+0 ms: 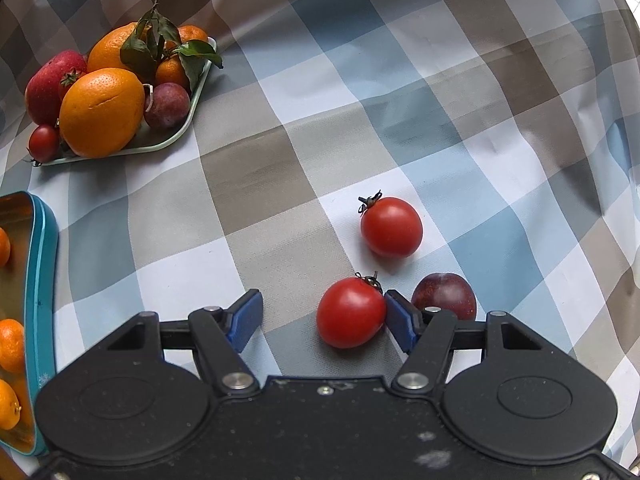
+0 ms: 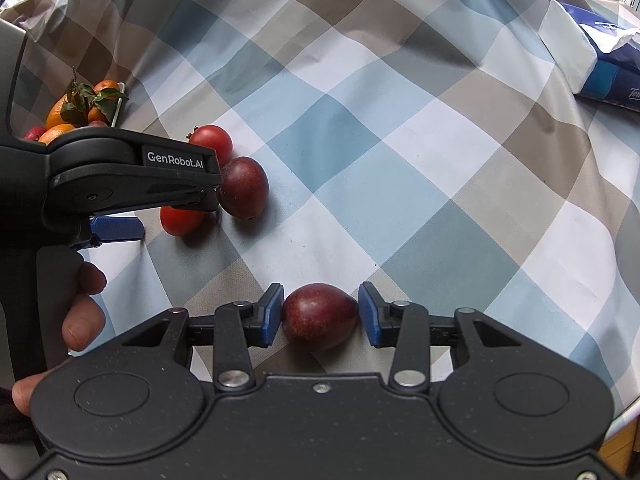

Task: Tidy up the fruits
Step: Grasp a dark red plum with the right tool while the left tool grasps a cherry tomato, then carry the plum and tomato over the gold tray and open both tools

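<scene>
A checked cloth in blue, white and taupe squares point(image 2: 400, 128) covers the whole worktop, creased in soft folds. Far off at the right edge lies a blue-and-white soft plastic pack point(image 2: 600, 60), resting on that cloth.

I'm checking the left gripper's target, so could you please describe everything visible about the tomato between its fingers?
The tomato is small, oval, glossy red and smooth, with a dried dark stem at its top right. It lies on its side on the checked tablecloth, inside the left gripper. The right-hand blue pad touches it; the other pad stands clear. A dark plum sits just beyond that pad.
</scene>
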Motion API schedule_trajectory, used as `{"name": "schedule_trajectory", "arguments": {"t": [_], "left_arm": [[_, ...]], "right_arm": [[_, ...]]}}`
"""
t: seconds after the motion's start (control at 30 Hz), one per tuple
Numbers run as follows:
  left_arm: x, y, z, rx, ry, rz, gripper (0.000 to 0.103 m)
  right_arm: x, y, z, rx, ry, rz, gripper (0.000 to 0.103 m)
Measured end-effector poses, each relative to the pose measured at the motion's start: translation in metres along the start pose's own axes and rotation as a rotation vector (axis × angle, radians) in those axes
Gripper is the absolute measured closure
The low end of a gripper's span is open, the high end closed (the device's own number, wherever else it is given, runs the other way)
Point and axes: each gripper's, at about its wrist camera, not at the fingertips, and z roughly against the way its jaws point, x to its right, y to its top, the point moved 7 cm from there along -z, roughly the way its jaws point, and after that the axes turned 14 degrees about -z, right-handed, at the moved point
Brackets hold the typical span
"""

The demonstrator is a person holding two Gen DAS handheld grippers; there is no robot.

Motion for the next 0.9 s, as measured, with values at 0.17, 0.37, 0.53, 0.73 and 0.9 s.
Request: {"name": "schedule_trajectory", "arguments": {"t": [0.17, 0.37, 0.53, 0.73, 0.9], "left_arm": [[0.003, 0.001, 0.005, 0.018, -0.029, -0.001, 0.057], [0.007, 0.002, 0.014, 0.037, -0.017, -0.024, 0.069], [-0.001, 0.001, 0.021, 0.025, -0.03, 0.005, 0.069], [-0.019, -0.003, 0.042, 0.027, 0.015, 0.043, 0.069], [-0.033, -0.009, 0.058, 0.039, 0.107, 0.036, 0.069]], "right_arm": [[0.0, 0.0, -0.001, -0.002, -0.001, 0.004, 0.053], [0.002, 0.001, -0.001, -0.007, 0.007, -0.005, 0.054], [0.003, 0.001, -0.001, -0.009, 0.011, -0.01, 0.053], [0.003, 0.001, -0.001, -0.009, 0.009, -0.01, 0.053], [0.001, 0.0, -0.002, 0.001, -0.001, 0.006, 0.053]]}}
